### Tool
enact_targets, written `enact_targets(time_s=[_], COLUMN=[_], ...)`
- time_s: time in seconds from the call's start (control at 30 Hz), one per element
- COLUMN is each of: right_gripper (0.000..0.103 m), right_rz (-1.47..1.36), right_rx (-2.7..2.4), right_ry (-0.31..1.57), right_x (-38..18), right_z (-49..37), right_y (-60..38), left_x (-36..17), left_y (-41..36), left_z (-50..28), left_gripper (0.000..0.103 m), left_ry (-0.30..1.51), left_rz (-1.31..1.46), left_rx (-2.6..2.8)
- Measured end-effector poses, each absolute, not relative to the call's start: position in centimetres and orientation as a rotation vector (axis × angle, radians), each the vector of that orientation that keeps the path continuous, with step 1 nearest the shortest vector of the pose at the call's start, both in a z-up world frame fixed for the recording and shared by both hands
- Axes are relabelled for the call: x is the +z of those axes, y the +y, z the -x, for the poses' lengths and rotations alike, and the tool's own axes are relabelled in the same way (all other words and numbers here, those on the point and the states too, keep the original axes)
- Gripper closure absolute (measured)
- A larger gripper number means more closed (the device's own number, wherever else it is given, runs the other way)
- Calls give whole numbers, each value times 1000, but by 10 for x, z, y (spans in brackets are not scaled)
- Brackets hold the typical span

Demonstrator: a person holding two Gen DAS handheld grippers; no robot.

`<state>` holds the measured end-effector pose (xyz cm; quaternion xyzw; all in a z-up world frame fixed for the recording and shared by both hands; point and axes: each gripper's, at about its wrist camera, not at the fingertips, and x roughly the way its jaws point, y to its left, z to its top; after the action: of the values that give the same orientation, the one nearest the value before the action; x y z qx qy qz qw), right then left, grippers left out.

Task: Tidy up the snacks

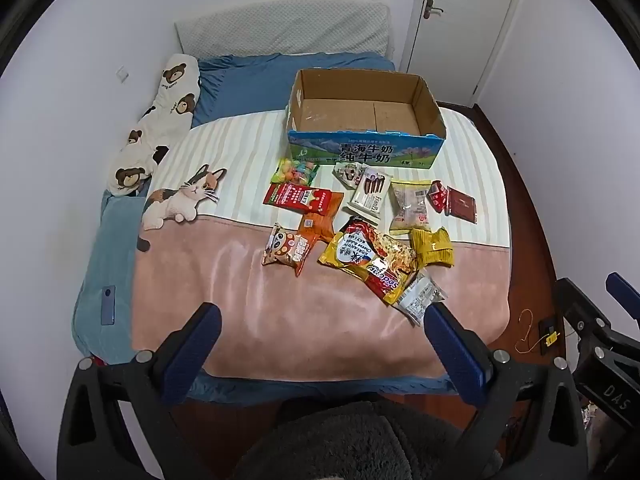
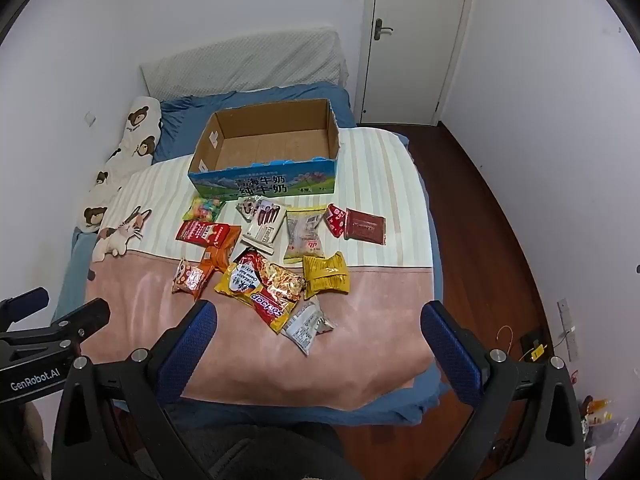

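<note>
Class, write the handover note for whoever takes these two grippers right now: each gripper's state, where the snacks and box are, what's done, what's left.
Left gripper: open, empty, above the bed's near edge.
Right gripper: open, empty, beside it.
Cardboard milk box: on the striped blanket, nothing in it.
Snack packets: loose in front of the box; the ramen packet and silver packet lie nearest.
Done: nothing packed.
Left: every packet into the box.

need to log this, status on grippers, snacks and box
Left gripper and right gripper open, empty, above bed edge. Snacks scattered on blanket, cardboard box empty behind them. Nothing blocking.
</note>
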<state>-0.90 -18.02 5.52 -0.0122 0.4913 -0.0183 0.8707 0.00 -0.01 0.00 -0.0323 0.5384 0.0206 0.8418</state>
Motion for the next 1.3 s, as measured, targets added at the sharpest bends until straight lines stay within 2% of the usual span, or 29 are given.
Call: enact_targets(time_s=[1.3], right_gripper=[0], right_rz=[31], right_rx=[-43], right_ry=[1031], right_x=[58], right_z=[13], right_y=[-180], left_x=[-1], left_y=[-13], left_z=[8], left_gripper=[0], left_ry=[1149], left_rz=[80], left_rx=[37])
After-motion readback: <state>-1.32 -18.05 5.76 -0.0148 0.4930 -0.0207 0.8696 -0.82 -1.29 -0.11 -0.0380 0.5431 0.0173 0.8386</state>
